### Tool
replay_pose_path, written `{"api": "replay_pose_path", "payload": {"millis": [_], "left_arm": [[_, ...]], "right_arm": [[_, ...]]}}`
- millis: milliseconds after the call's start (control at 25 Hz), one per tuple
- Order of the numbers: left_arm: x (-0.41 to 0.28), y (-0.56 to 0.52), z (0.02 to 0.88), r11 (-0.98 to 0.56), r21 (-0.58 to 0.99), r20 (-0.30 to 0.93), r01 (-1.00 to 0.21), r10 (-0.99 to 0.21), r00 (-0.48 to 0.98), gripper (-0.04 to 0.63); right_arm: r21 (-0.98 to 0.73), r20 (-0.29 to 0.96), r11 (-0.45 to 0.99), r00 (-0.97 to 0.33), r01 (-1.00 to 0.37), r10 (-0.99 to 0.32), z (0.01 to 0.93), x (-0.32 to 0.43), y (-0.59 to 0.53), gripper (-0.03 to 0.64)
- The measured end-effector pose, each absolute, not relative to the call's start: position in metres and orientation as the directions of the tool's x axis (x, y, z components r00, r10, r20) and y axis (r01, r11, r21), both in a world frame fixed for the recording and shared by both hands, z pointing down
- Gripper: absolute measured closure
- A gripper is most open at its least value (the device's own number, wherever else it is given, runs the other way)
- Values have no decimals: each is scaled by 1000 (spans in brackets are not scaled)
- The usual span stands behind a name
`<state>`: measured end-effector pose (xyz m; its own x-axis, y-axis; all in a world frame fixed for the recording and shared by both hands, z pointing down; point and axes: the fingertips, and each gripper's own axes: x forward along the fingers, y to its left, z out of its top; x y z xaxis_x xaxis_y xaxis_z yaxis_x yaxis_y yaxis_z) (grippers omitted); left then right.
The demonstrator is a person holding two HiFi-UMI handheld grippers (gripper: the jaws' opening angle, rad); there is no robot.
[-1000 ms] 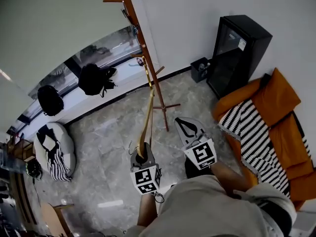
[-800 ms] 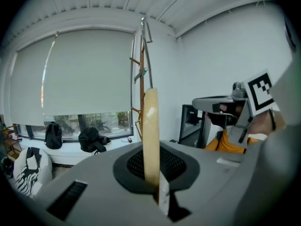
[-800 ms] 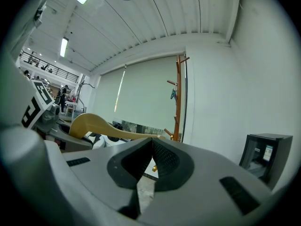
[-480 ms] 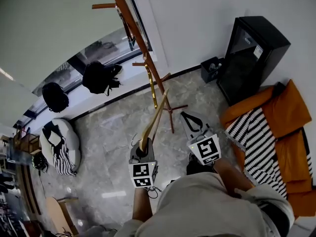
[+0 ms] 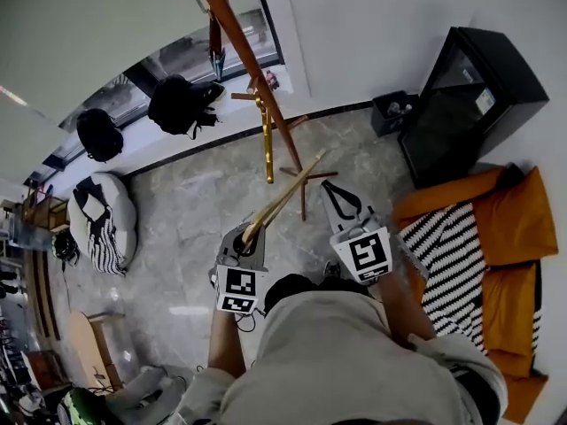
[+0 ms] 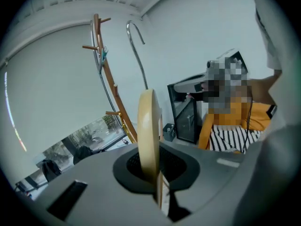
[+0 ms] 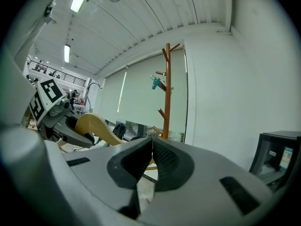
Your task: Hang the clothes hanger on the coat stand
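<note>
A wooden clothes hanger [image 5: 282, 198] slants up to the right from my left gripper [image 5: 248, 235], which is shut on its lower end. In the left gripper view the hanger's wood [image 6: 149, 126] stands between the jaws, with its metal hook [image 6: 136, 46] above. The brown coat stand [image 5: 251, 67] rises beyond the hanger, and a gold piece [image 5: 266, 140] hangs from a peg. The stand also shows in the left gripper view [image 6: 106, 74] and the right gripper view [image 7: 167, 93]. My right gripper [image 5: 332, 193] is shut and empty, to the right of the stand's foot.
A black cabinet [image 5: 474, 104] and a small black bin [image 5: 394, 112] stand at the right wall. An orange sofa [image 5: 505, 228] carries a striped blanket [image 5: 443, 255]. Two black backpacks [image 5: 177, 104] sit on the window sill, and a white beanbag [image 5: 102, 224] lies at the left.
The hanger's far end has swung right, away from the gold piece on the stand, as the left gripper rolled. Both grippers have shifted across the floor with the person.
</note>
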<state>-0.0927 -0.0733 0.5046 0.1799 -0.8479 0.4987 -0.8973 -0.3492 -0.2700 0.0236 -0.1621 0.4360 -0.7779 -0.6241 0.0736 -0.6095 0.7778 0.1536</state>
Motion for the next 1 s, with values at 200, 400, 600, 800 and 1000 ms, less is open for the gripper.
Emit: {"api": "replay_pose_path", "payload": {"millis": [200,400,600,800,1000], "left_arm": [[-79,-93,506,-424,-320,525,-847,-824,214,585],[-74,-111,508,-482,-325,549,-814,-796,253,584],[-66,-135,504,-540,-328,583,-775,-762,284,585],[-54,-154,510,-609,-306,627,-731,-707,327,584],[-44,-165,512,-645,-289,652,-707,-673,348,584]], "right_arm": [[161,97,818,-816,-552,-569,449,24,-167,612],[188,138,842,-835,-506,-532,459,27,-161,612],[251,171,820,-810,-514,-560,460,36,-171,612],[405,178,734,-740,-545,-648,467,45,-189,611],[527,214,705,-729,-475,-650,485,40,-195,611]]}}
